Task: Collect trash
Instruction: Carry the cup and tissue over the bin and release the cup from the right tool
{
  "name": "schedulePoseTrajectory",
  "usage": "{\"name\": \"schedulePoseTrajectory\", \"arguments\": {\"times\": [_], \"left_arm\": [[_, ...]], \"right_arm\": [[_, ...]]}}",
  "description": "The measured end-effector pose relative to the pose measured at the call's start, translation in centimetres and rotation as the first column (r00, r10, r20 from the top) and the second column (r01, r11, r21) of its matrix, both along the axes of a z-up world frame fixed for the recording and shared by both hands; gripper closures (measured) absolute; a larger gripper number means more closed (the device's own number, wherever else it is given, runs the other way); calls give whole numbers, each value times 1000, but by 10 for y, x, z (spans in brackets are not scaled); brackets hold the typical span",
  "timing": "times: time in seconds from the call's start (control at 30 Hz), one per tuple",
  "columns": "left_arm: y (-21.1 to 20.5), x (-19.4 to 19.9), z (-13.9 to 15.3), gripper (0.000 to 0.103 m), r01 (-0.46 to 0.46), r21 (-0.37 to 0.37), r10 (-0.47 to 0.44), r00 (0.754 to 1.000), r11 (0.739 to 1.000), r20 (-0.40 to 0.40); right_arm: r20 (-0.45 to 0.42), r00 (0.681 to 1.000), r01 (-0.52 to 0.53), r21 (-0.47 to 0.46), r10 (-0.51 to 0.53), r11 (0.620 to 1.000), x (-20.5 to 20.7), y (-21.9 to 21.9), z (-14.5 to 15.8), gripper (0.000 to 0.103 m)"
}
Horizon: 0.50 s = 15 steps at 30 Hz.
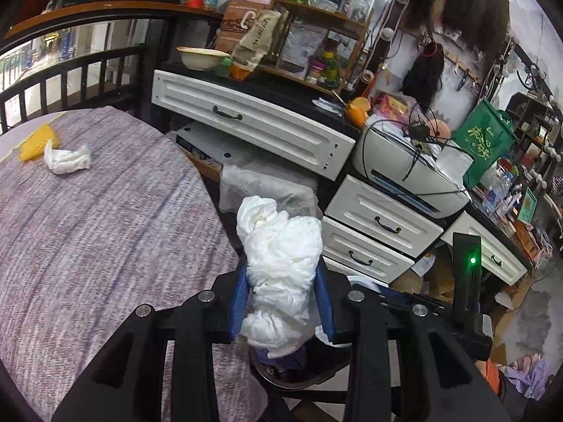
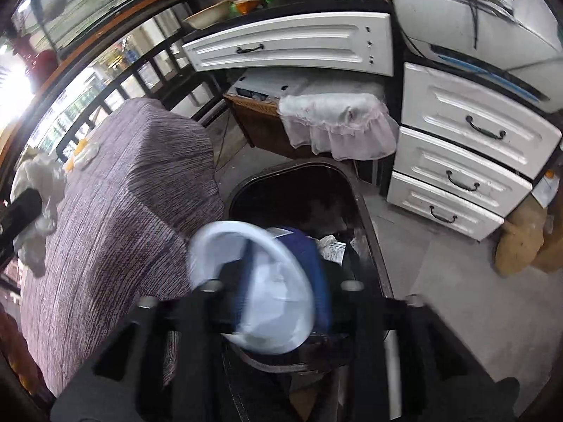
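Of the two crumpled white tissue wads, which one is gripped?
The large wad between the left gripper's blue fingers, out past the table edge. The smaller wad lies loose on the tablecloth beside a yellow item.

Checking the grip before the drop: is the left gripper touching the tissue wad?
Touching. The left wrist view shows the left gripper's blue pads pressed against both sides of the tissue wad.

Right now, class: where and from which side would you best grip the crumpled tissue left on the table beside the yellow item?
Probably the crumpled tissue across its raised middle, from above. It lies low on the cloth-covered table, its left end against the yellow item, so put the fingers on its near and far sides.
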<state>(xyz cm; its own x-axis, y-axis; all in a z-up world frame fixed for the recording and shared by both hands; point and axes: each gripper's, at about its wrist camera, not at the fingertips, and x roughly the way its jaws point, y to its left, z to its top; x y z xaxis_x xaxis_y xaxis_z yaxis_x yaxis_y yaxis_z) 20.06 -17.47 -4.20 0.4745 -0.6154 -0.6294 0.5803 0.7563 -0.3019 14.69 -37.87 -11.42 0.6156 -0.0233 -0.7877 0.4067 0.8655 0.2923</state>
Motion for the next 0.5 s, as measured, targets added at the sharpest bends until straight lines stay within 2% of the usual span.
{"name": "schedulePoseTrajectory", "arguments": {"times": [0.07,0.2,0.27,0.5], "left_arm": [[-7,-2,-3,69,16,10,-16,1000,1000,-3],[-24,-6,-11,69,57,29,-57,998,998,-16],[-32,-9,-16,69,78,39,-78,997,996,-22],[-56,-19,-33,69,133,80,-130,991,988,-40]], "right_arm": [[34,999,34,-20,-33,999,-5,-3,7,50],[120,983,144,-44,-138,989,-19,-16,20,42],[155,971,194,-58,-183,979,-25,-19,25,32],[275,928,285,-94,-250,954,-42,-22,39,25]]}}
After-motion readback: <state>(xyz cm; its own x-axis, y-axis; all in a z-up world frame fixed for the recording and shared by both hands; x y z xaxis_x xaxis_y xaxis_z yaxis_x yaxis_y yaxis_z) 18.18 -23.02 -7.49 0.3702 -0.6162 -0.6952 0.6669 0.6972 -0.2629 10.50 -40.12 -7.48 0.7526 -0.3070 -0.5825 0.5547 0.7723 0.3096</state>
